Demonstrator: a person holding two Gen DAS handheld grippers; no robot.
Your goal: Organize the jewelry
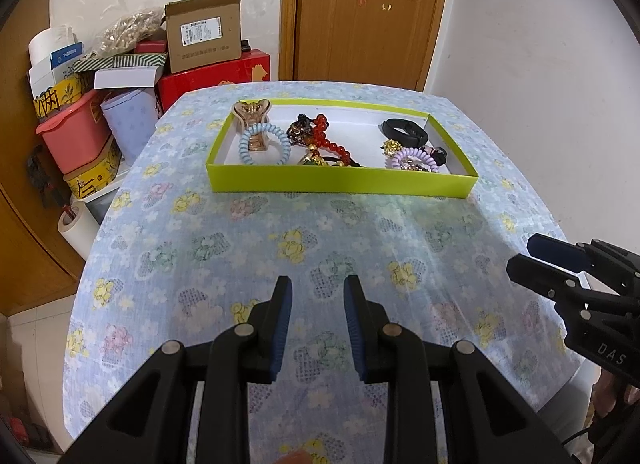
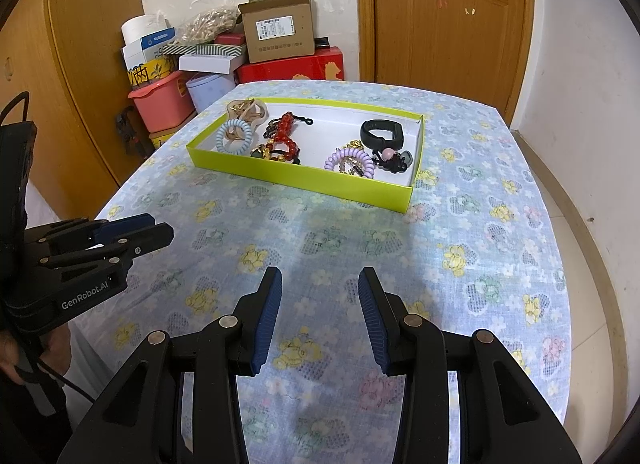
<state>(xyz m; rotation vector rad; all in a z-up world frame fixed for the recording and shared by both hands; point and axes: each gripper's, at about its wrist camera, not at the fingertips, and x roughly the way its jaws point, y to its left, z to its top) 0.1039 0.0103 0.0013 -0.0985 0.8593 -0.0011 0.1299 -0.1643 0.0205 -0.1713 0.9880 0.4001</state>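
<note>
A lime-green tray (image 1: pixel 340 180) (image 2: pixel 296 178) sits at the far side of the table. In it lie a rose-gold hair claw (image 1: pixel 252 114), a blue spiral hair tie (image 1: pixel 264 144) (image 2: pixel 234 135), a red bead bracelet (image 1: pixel 328 136) (image 2: pixel 286 130), a black wristband (image 1: pixel 406 130) (image 2: pixel 382 132) and a purple spiral hair tie (image 1: pixel 414 158) (image 2: pixel 352 162). My left gripper (image 1: pixel 318 284) (image 2: pixel 154 226) is open and empty over the near table. My right gripper (image 2: pixel 320 276) (image 1: pixel 524 254) is open and empty beside it.
The table wears a blue flowered cloth (image 1: pixel 280 248) (image 2: pixel 460 224). Behind its far left edge are stacked boxes (image 1: pixel 204 36) (image 2: pixel 276 28) and a pink tub (image 1: pixel 76 132). A wooden door (image 1: pixel 360 12) stands behind. The floor (image 2: pixel 580 216) lies to the right.
</note>
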